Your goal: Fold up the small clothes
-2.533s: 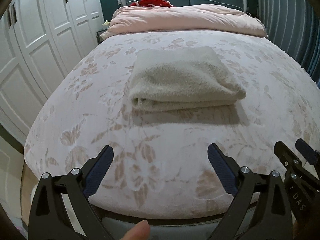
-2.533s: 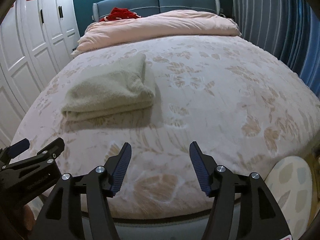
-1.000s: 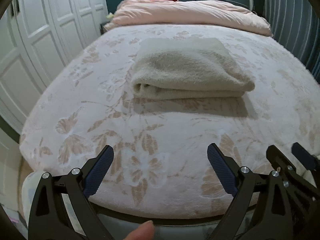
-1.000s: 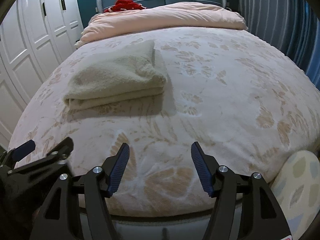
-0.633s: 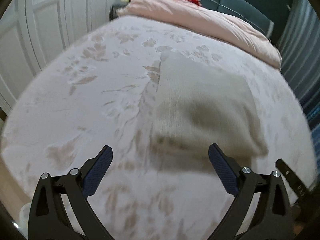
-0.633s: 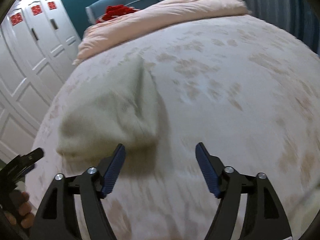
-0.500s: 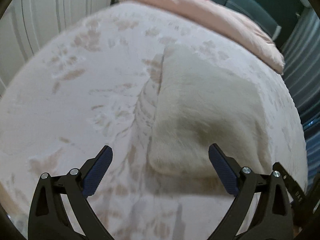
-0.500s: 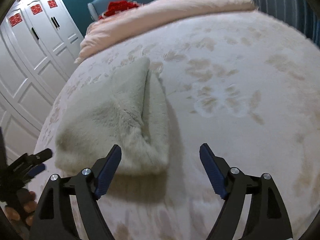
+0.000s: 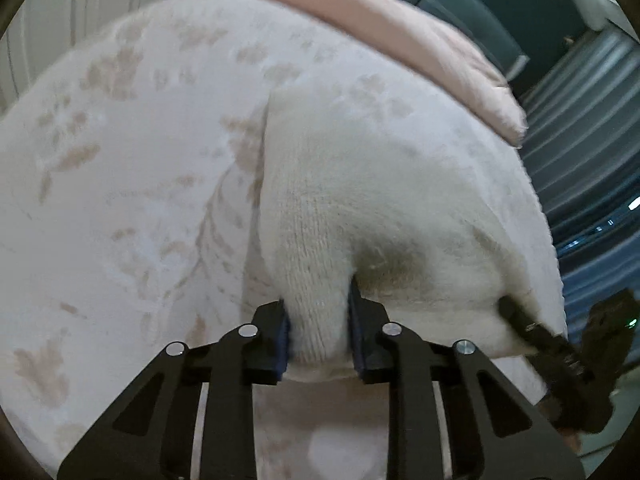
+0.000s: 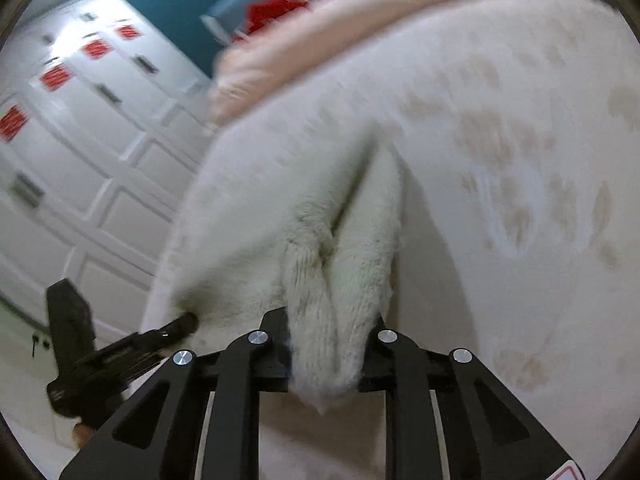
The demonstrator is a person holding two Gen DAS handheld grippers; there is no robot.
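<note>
A folded cream fleece garment (image 9: 360, 200) lies on the floral bedspread (image 9: 140, 180). My left gripper (image 9: 318, 336) is shut on the garment's near left corner. My right gripper (image 10: 330, 352) is shut on its near right corner (image 10: 340, 280), where the folded layers bunch between the fingers. The right gripper also shows at the right edge of the left wrist view (image 9: 560, 352), touching the garment's near edge. The left gripper shows at the lower left of the right wrist view (image 10: 120, 352).
A pink duvet (image 9: 380, 20) is piled at the head of the bed, with something red (image 10: 276, 12) behind it. White wardrobe doors (image 10: 80, 120) stand along the left. Blue curtains (image 9: 580, 140) hang on the right.
Both grippers have moved forward to the garment's near edge and closed on its two near corners. They were open and apart from it before.
</note>
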